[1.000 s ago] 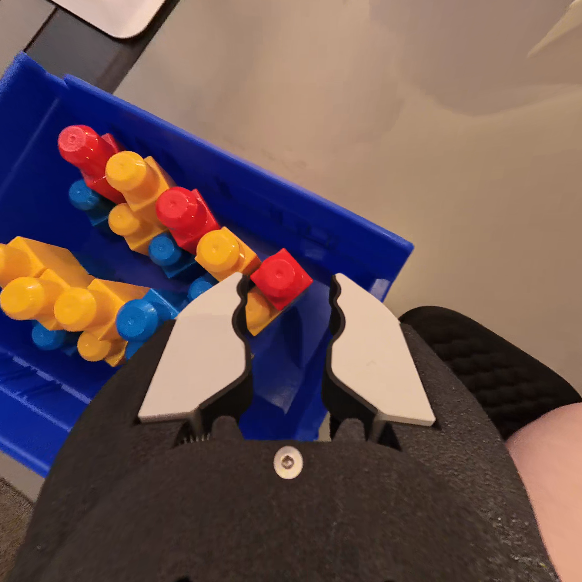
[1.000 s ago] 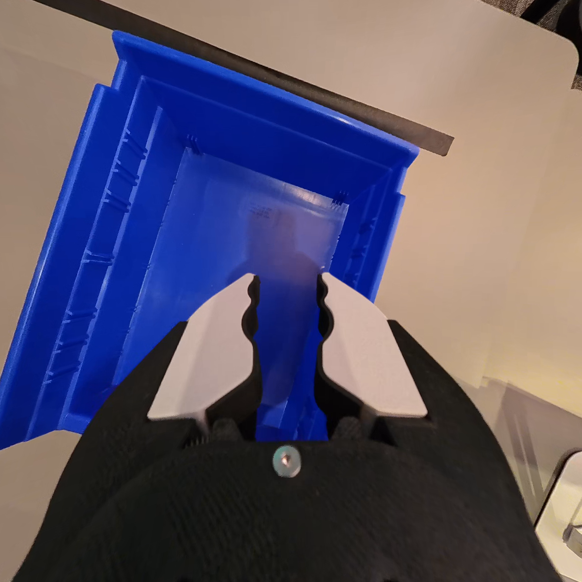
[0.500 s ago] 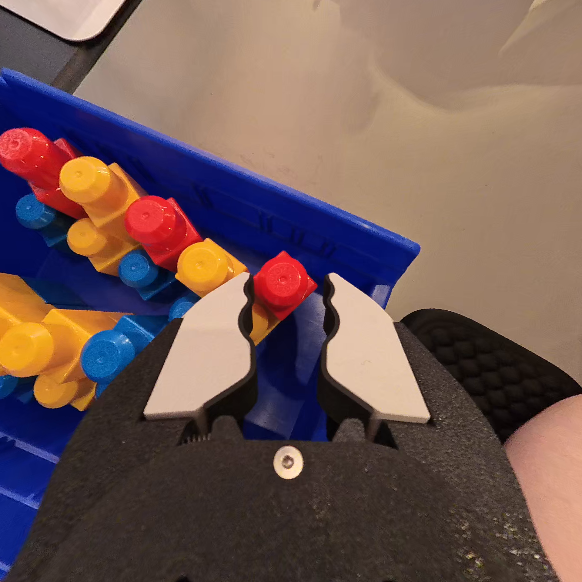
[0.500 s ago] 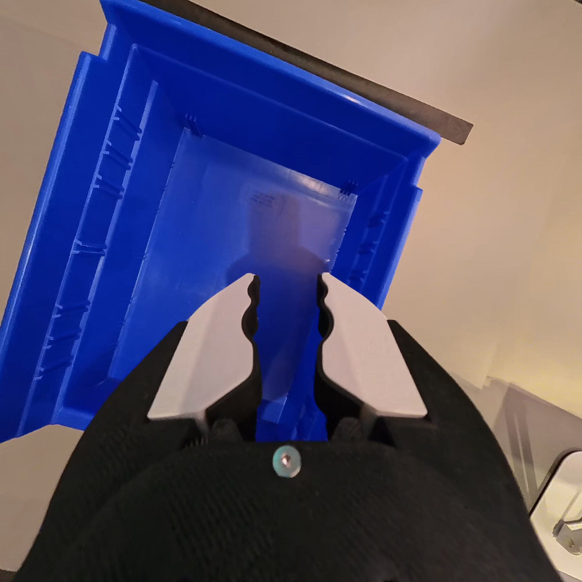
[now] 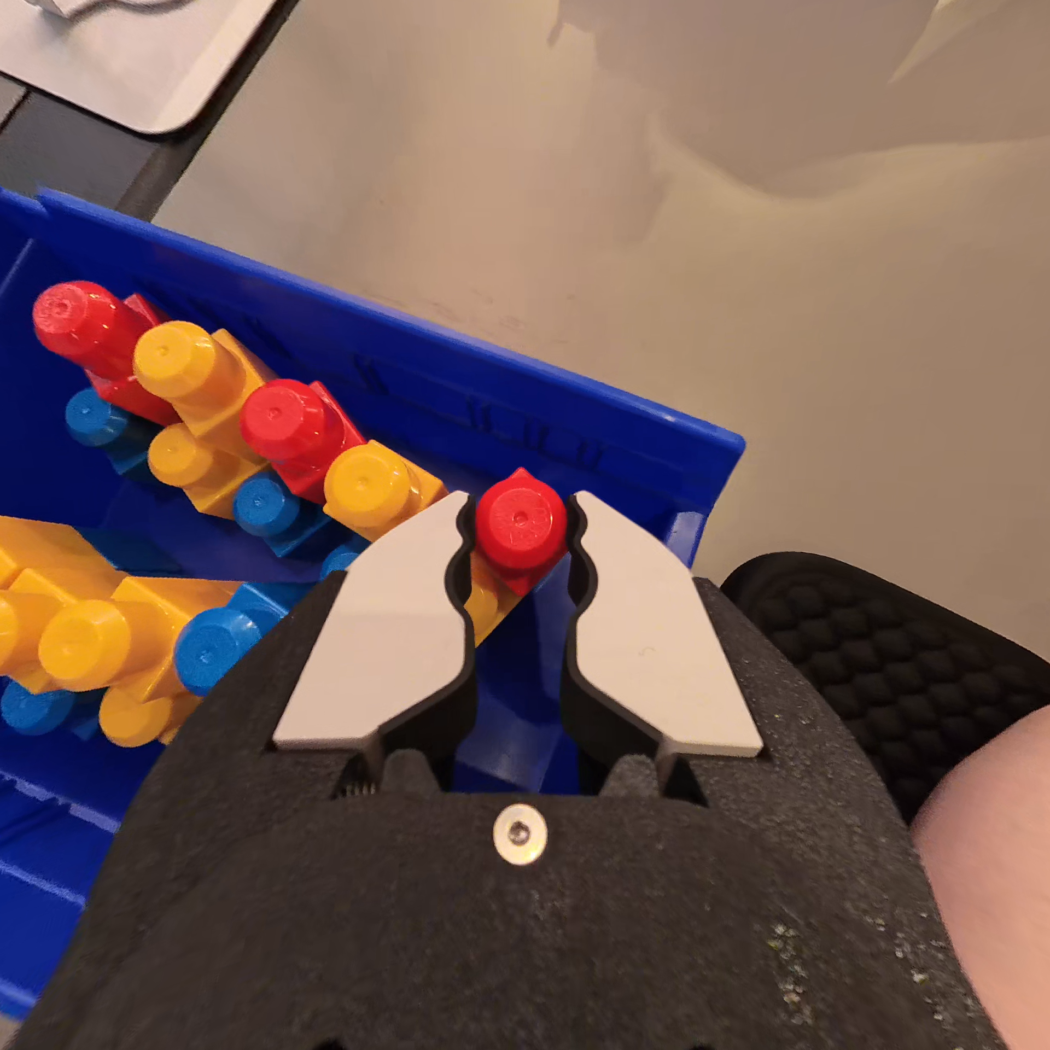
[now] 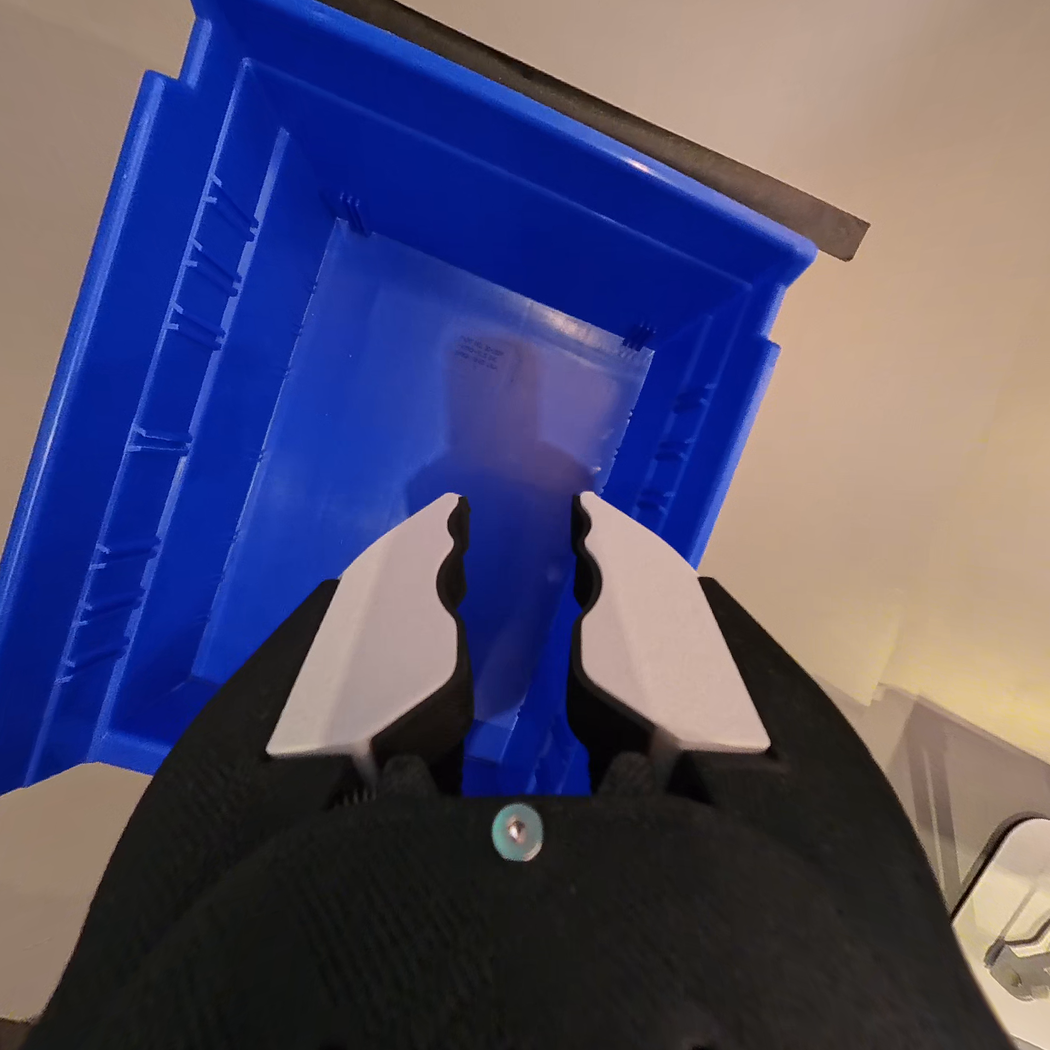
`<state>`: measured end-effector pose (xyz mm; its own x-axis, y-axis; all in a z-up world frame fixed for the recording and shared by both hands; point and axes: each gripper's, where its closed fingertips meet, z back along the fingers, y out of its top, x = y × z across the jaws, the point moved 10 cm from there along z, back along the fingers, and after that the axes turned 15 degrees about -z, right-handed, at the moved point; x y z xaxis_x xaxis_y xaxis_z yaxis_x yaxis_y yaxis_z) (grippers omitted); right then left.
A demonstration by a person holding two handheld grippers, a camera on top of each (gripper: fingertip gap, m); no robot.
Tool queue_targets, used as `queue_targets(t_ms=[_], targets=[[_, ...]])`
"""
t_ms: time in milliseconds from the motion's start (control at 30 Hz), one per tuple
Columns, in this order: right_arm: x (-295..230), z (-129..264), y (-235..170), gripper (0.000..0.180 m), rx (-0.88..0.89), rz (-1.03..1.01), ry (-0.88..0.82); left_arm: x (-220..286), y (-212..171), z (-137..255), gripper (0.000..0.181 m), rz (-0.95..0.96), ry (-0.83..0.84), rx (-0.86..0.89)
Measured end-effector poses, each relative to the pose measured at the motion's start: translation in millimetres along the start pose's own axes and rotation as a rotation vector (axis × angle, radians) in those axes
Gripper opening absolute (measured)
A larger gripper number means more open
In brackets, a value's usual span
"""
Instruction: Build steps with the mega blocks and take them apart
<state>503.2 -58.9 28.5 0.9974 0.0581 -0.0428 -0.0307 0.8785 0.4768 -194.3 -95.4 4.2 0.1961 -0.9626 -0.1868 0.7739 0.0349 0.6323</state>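
Left wrist view: the left gripper (image 5: pixel 520 511) has its jaws clamped on the stud of a small red plastic block (image 5: pixel 520 531), the end piece of a stepped row of red, yellow and blue plastic mega blocks (image 5: pixel 295 432) lying in a blue plastic bin (image 5: pixel 511 392). Judgement: steps built; dismantling barely begun.

Right wrist view: the right gripper (image 6: pixel 518 505) hangs with jaws apart, holding nothing, over a second, empty blue plastic bin (image 6: pixel 170 398). No blocks transferred yet.

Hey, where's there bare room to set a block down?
The second blue bin under the right tool is bare. Table beyond the block bin's rim is bare too. Crowded: blocks beside the left tool.
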Motion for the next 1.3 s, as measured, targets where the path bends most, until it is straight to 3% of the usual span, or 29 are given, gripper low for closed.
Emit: queue_targets(t_ms=[233, 367, 500, 633, 767, 933, 967, 1000, 1067, 1167, 1300], targets=[[-24, 20, 6, 0.036, 0.077, 0.052, -0.002, 14, 32, 44, 0.03, -0.123, 0.166, 0.166], [-70, 59, 13, 0.035, 0.302, 0.165, -0.026, 24, 74, 66, 0.03, -0.203, 0.321, 0.279], [-159, 85, 8, 0.036, 0.573, 0.408, 0.199, 23, 116, 61, 0.03, -0.17, 0.395, 0.329], [-259, 67, -18, 0.049, 0.692, 0.7, 0.533, 22, 165, 24, 0.03, -0.062, 0.224, 0.51], [-317, 34, -46, 0.064, 0.694, 0.742, 0.716, 30, 201, -23, 0.03, -0.013, 0.09, 0.605], [-324, 11, -52, 0.068, 0.74, 0.64, 0.743, 47, 222, -53, 0.03, -0.085, -0.034, 0.678], [-322, 12, -53, 0.064, 0.757, 0.643, 0.791, 48, 223, -54, 0.03, -0.092, -0.054, 0.686], [-321, 13, -54, 0.041, 0.755, 0.663, 0.841, 49, 223, -53, 0.03, -0.106, -0.061, 0.704], [-319, 15, -51, 0.041, 0.68, 0.697, 0.881, 49, 219, -53, 0.03, -0.141, -0.06, 0.683], [-315, 17, -48, 0.041, 0.523, 0.694, 0.992, 48, 214, -52, 0.061, -0.167, -0.021, 0.682], [-311, 20, -45, 0.041, 0.34, 0.663, 1.167, 57, 214, -63, 0.063, -0.227, -0.085, 0.633]])
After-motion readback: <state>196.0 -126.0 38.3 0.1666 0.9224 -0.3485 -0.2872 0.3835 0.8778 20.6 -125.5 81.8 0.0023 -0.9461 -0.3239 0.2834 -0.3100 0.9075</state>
